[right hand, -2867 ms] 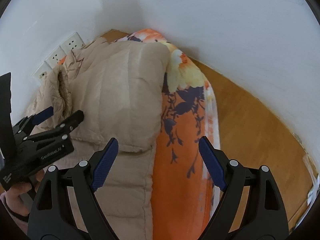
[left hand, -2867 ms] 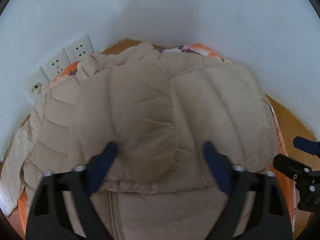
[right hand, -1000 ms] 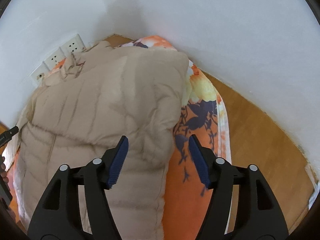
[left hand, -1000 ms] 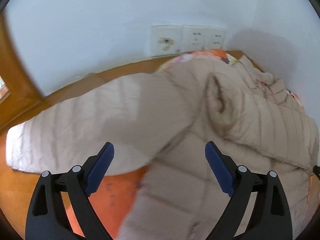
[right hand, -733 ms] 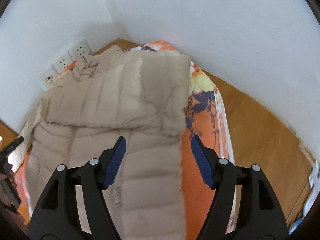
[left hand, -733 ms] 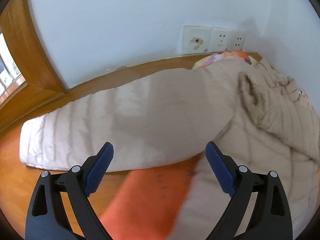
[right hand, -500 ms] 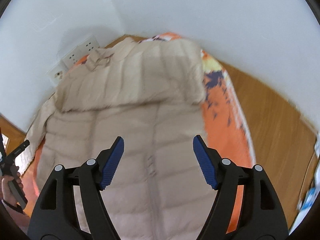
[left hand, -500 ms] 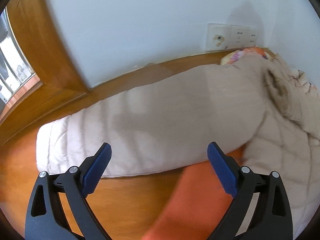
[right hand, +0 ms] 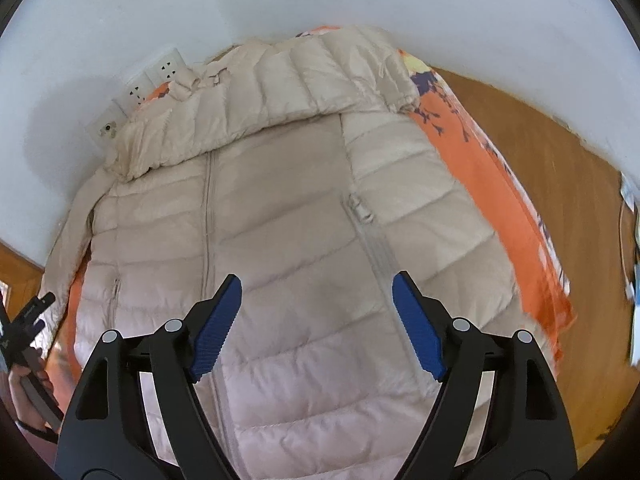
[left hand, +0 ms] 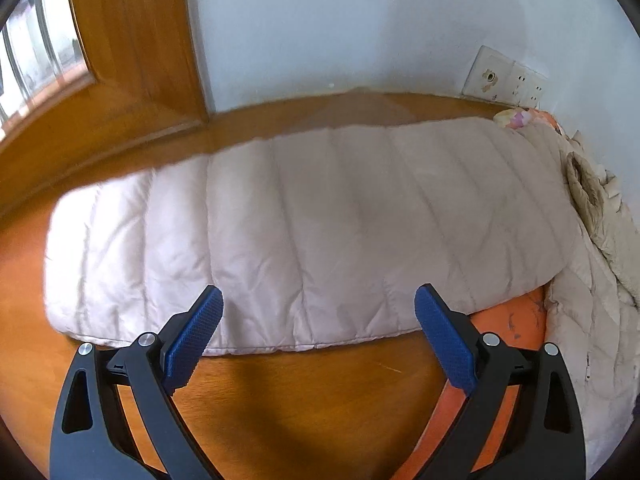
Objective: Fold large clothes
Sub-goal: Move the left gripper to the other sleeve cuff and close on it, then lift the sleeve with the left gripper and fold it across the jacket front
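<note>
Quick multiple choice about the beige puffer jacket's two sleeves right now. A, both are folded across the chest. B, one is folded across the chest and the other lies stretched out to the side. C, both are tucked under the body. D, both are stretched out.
B: in the right wrist view one sleeve lies across the jacket chest, while the left wrist view shows the other sleeve stretched out flat.

Blk gripper (left hand: 318, 320), blue ribbed pads (left hand: 194, 336), silver screws.

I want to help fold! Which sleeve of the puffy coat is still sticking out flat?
The sleeve lying stretched out before the left gripper. The other sleeve is already folded across the coat's chest.
</note>
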A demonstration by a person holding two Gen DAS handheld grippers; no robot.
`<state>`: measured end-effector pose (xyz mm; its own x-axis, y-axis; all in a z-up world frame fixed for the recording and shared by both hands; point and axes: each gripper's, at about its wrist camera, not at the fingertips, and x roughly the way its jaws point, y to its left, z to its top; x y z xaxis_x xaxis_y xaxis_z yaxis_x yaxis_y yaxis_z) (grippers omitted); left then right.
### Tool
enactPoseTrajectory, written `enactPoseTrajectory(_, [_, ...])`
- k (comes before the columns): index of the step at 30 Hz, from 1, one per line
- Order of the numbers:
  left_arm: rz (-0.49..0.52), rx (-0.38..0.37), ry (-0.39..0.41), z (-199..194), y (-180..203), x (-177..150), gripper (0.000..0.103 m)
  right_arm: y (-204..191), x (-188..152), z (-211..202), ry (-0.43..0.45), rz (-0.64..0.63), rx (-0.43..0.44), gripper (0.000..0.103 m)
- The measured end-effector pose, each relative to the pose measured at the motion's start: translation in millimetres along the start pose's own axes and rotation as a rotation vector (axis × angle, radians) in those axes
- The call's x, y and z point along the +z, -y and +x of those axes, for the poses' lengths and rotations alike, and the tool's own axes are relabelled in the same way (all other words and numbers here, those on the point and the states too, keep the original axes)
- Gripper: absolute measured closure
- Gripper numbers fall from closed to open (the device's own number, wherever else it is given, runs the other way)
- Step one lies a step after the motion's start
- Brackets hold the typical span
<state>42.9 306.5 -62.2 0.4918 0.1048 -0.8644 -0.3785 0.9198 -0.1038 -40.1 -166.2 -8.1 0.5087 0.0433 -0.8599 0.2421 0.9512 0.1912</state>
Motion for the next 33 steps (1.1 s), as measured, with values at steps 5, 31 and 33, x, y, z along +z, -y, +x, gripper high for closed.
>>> enactPoseTrajectory(5, [-0.002,-0.052,-0.012,8.0,-6.6,-6.2,0.007,-13.4,-13.0,-6.9,0.001,-0.003,0.001,0.022])
enactPoseTrajectory(31, [0.227,-0.034,0.070,-6.6,23.8,-31.3,0.078,-42.8,-48.8,-11.3,-0.093,0.057,0.071,0.022])
enactPoseTrajectory(33, [0.216,-0.079,0.068,-9.1,23.9,-31.5,0.093,-41.2,-51.1,-12.5,-0.091,0.063,0.070,0.022])
